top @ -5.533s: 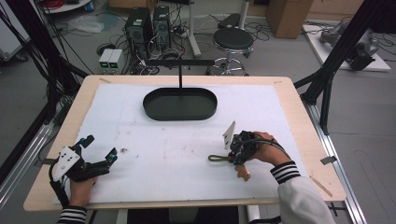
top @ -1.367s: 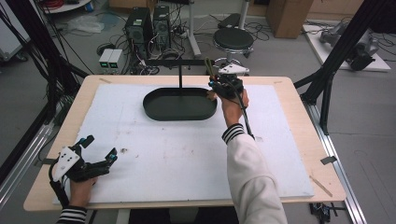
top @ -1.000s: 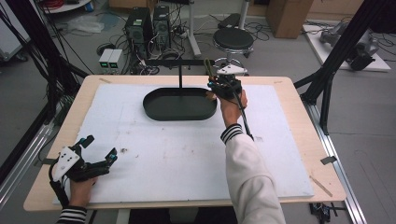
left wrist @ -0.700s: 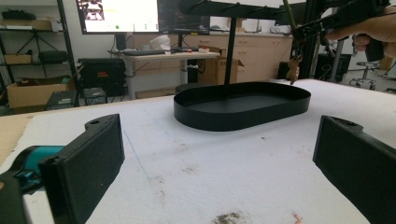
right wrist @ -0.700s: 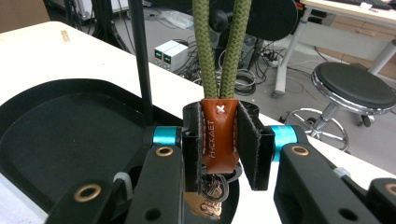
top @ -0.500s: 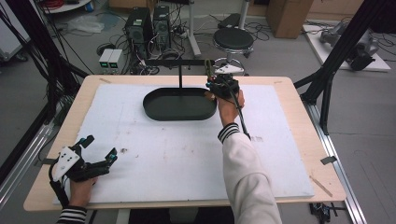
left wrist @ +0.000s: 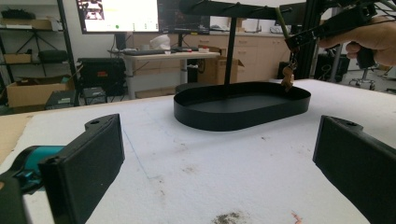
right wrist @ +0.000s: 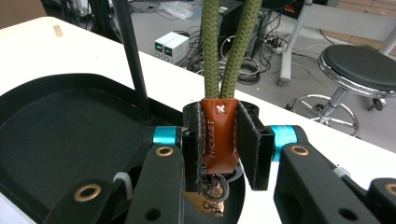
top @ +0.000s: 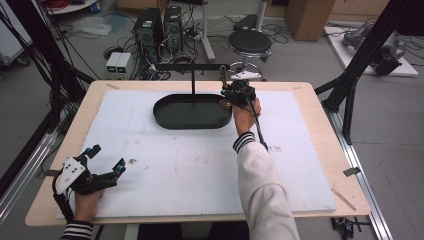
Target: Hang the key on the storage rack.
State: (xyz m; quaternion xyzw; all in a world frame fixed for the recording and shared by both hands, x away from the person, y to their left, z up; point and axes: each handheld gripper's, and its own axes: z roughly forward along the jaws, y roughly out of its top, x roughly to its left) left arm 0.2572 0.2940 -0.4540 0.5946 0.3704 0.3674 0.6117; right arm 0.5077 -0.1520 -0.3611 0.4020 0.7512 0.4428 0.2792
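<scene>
Wooden table (top: 320,95), light ply top, edges bare all round. White foam sheet (top: 190,165) covers most of it, scuffed with dark smudges near its middle and front. Black oval tray (top: 192,117) sits on the sheet toward the far edge; a black T-shaped stand (top: 193,75) rises from the tray's far side.

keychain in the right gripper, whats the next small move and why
Probably lift the right gripper slightly and carry the green cord loop over the end of the black crossbar. The jaws are clamped on the brown leather tab, the loop rises toward the bar, and the keys dangle above the black tray, so hanging seems likeliest. The left gripper sits open, far away.
</scene>
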